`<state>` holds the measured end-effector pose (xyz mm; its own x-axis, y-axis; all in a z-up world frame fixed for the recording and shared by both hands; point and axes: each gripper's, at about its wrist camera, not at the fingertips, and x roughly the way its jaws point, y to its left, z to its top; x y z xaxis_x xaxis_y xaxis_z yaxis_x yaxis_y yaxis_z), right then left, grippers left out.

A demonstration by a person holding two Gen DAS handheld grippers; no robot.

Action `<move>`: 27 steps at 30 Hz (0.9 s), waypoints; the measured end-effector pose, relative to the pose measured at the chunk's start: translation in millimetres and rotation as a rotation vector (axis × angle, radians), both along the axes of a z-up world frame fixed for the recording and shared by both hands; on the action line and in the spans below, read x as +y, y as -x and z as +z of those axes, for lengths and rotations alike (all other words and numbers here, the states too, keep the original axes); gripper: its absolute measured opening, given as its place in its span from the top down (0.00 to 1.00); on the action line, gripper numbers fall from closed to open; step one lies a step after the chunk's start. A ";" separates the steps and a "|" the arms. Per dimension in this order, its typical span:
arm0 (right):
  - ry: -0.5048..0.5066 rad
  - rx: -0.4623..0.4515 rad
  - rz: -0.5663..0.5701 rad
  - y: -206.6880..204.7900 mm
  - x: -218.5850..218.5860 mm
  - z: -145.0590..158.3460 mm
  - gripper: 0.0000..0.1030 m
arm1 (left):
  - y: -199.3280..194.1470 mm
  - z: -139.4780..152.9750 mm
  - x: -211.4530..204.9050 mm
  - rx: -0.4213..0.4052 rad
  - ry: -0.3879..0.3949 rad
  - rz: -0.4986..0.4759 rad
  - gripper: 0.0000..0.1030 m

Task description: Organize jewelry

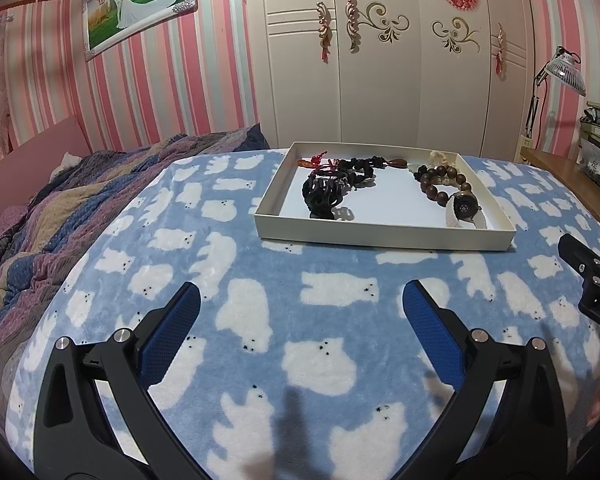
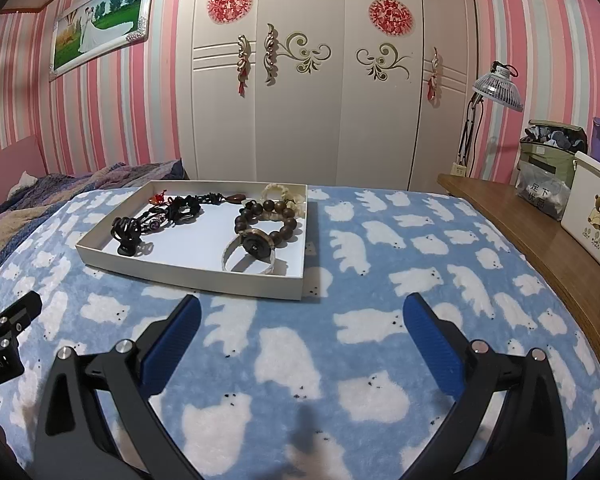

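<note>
Left tongs (image 1: 302, 312) and right tongs (image 2: 302, 320) both gape wide, empty, above the bear-print blanket (image 2: 380, 240); all jewelry lies in the white tray (image 2: 188, 270), well ahead; nothing remains outside, so sorting seems complete; withdrawal likely next.

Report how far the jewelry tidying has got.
Done: every piece in view lies in the white tray: black hair claw, brown bead bracelet, watch, dark cords. None shows on the blanket.
In hand: nothing. Left gripper and right gripper hover short of the tray, jaws open and empty.
Left: maybe only untangling the cords.
</note>
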<state>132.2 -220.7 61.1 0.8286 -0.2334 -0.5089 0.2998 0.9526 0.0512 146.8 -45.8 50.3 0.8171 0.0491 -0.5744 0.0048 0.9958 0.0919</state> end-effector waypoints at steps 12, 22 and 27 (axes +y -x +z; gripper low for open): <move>0.000 0.002 0.000 0.8 -1.0 -0.4 0.02 | 0.0 0.7 -0.5 0.002 -0.001 0.000 0.03; 0.001 0.003 0.001 0.1 -1.1 -0.2 0.02 | -0.1 0.8 -0.3 0.002 0.000 0.000 0.03; 0.001 0.003 0.002 1.2 -1.9 -0.6 0.02 | -1.0 1.0 -0.3 0.004 -0.001 0.001 0.03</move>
<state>131.0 -222.5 60.5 0.8273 -0.2324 -0.5114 0.2982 0.9532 0.0492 147.8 -46.1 51.3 0.8147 0.0508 -0.5777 0.0038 0.9957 0.0929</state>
